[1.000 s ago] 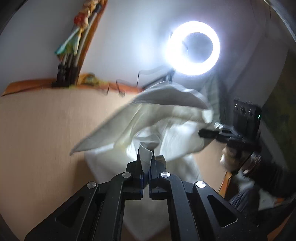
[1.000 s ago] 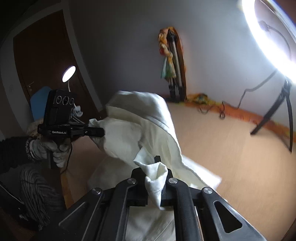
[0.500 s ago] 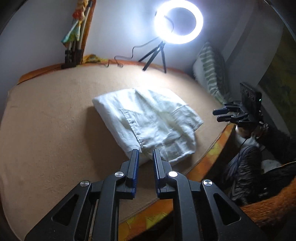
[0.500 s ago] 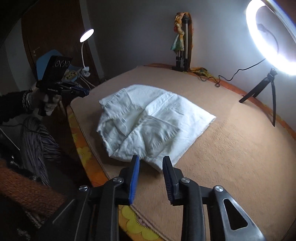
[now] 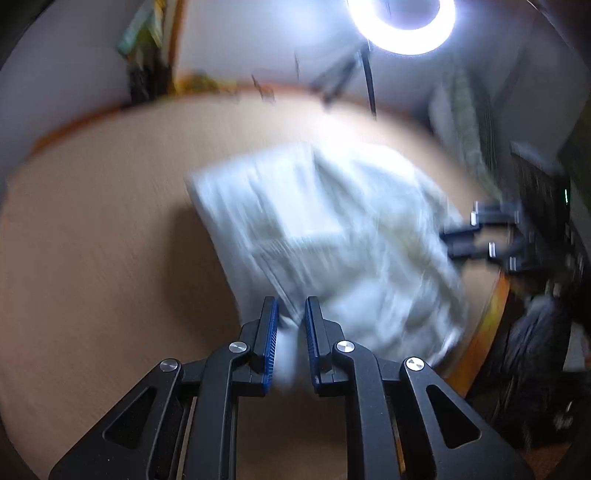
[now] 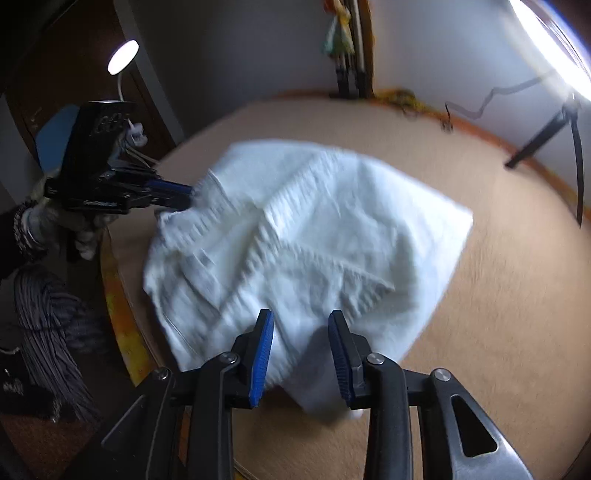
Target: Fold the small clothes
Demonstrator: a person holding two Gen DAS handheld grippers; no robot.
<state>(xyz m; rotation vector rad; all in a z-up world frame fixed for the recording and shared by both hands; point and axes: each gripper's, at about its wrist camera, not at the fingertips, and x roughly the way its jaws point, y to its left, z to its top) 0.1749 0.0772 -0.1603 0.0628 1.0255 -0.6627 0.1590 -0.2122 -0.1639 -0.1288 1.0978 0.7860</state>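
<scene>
A white garment (image 5: 332, 236) lies partly folded on the tan bed surface (image 5: 92, 240); it also shows in the right wrist view (image 6: 303, 236). Both views are motion-blurred. My left gripper (image 5: 290, 314) is open, its jaws on either side of the garment's near corner. In the right wrist view the left gripper (image 6: 181, 197) is at the garment's left edge. My right gripper (image 6: 301, 332) is open, with the garment's near edge between its jaws. In the left wrist view the right gripper (image 5: 458, 236) is at the garment's right edge.
A lit ring light (image 5: 402, 26) on a tripod (image 6: 543, 133) stands at the back of the bed. A second tripod (image 6: 347, 70) stands against the wall. The orange bed edge (image 6: 118, 306) runs at the left, with dark striped cloth (image 6: 51, 325) beyond it. A small lamp (image 6: 123, 61) glows there.
One second ago both grippers held the garment up, shut on it. They let go and it dropped flat. Since half a second ago both open grippers have moved in onto its edges.
</scene>
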